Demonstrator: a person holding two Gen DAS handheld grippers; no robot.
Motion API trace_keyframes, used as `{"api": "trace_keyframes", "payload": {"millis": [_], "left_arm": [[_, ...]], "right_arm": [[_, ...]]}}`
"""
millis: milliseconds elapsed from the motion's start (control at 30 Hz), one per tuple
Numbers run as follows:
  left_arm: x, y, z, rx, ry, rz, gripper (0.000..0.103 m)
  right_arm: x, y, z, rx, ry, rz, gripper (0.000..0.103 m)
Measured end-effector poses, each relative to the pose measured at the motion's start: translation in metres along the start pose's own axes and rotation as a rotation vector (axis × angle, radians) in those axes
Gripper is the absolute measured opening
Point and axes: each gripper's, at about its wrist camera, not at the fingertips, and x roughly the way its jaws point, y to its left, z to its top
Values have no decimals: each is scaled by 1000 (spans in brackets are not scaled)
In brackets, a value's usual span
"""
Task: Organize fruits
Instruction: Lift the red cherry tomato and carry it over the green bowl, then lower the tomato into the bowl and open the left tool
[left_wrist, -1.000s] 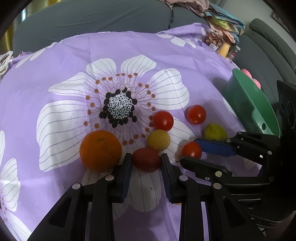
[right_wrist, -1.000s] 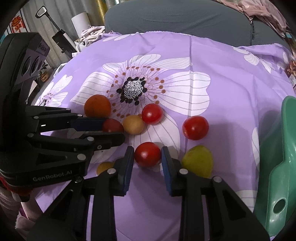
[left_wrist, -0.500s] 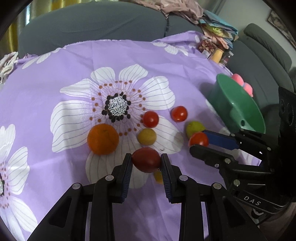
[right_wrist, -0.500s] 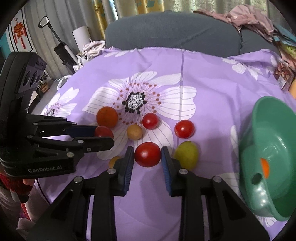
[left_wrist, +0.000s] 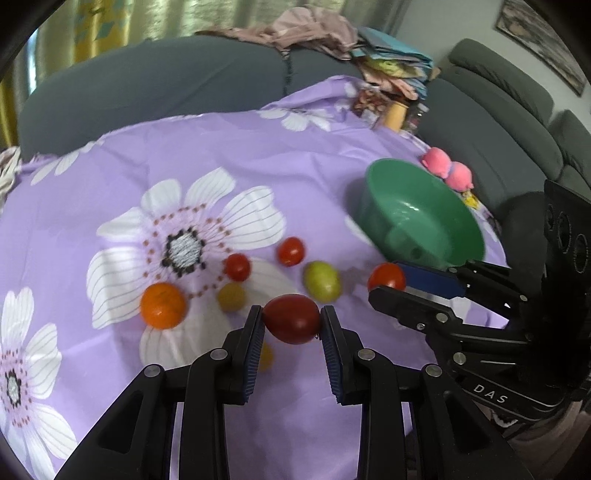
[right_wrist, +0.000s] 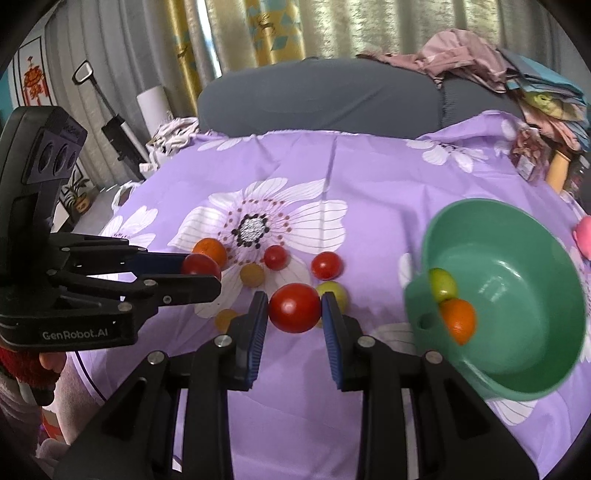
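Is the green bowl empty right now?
No. The right wrist view shows the green bowl already holding a green fruit and an orange fruit.

The right claw pinches a round red tomato between its blue pads, above the purple flowered cloth. At left, the left claw grips a darker red tomato. To the right, a green bowl holds a green fruit and an orange one. More tomatoes and yellow fruits lie beyond.
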Motion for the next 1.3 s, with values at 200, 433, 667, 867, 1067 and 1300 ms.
{"api": "trace_keyframes", "payload": {"millis": [200, 433, 667, 867, 1067, 1300], "left_arm": [[5, -27, 16, 59, -4, -17, 31], [13, -58, 33, 125, -9, -34, 31], [24, -88, 49, 192, 1, -50, 31], [35, -110, 62, 239, 6, -58, 31], [49, -124, 72, 266, 19, -64, 31], [66, -137, 78, 289, 46, -60, 31]], "right_arm": [[-21, -20, -3, 37, -45, -22, 30], [-39, -47, -6, 83, -87, -54, 30], [-47, -72, -13, 141, -111, -85, 30], [-52, -92, -18, 184, -126, -109, 30], [-53, -108, -23, 216, -130, -127, 30], [-53, -122, -27, 243, -133, -143, 30]]}}
